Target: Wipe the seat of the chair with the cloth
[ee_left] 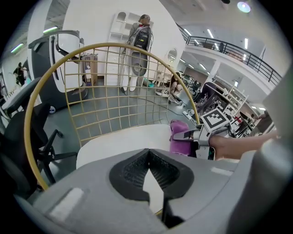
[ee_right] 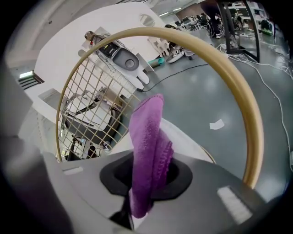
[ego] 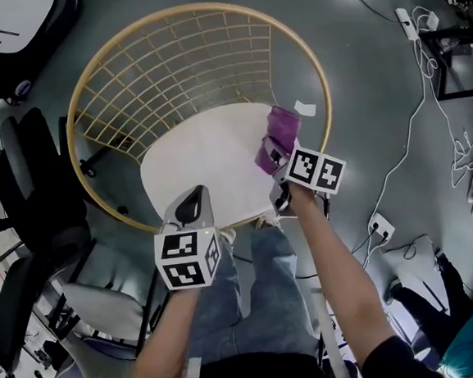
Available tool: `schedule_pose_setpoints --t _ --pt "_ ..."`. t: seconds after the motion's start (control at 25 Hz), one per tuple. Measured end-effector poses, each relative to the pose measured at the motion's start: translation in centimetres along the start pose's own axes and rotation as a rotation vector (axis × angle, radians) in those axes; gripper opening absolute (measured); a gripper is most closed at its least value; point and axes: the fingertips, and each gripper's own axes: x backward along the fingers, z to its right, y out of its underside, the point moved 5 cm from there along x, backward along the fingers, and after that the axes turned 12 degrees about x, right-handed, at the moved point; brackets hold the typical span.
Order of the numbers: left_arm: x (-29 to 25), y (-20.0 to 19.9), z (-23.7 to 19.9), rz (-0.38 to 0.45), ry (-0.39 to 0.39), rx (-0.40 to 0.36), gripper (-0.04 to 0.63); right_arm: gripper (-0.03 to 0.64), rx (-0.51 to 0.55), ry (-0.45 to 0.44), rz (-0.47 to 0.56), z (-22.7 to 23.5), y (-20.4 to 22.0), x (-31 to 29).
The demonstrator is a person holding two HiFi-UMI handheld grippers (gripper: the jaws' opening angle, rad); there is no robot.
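The chair has a round white seat (ego: 201, 158) and a gold wire back (ego: 176, 66). A purple cloth (ego: 279, 135) stands up over the seat's right edge, and my right gripper (ego: 277, 160) is shut on it. In the right gripper view the cloth (ee_right: 149, 137) rises from between the jaws, in front of the gold rim (ee_right: 247, 119). My left gripper (ego: 192, 206) hovers at the seat's front edge, jaws shut with nothing in them. The left gripper view shows the seat (ee_left: 119, 144) ahead, with the cloth (ee_left: 177, 137) at its right side.
A black office chair (ego: 24, 211) stands close on the left. Cables and a power strip (ego: 380, 229) lie on the grey floor to the right, and a paper scrap (ego: 304, 107) beside the rim. The person's jeans-clad legs (ego: 254, 298) are just below the seat.
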Motion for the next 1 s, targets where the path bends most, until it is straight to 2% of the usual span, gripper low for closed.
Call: schedule_pose_setpoints --t 0.16,0.36,0.64,1.0 --pt "0.7 0.5 -0.6 0.005 -0.009 0.006 0.0 0.063 0.053 -0.022 -0.006 -1.5 -0.1 0.3" --pt "1.5 1.1 -2.2 0.025 -0.018 0.027 0.0 0.063 0.142 -0.147 -0.005 -6.9 0.9 0.6" --pt "4.0 2.6 -7.0 0.043 -0.056 0.068 0.0 0.063 0.353 -0.317 -0.127 -16.8 7.9 -2.1" --pt "6.7 2.8 -12.4 0.079 -0.09 0.088 0.0 0.063 0.503 -0.47 -0.252 -25.9 14.7 -5.5"
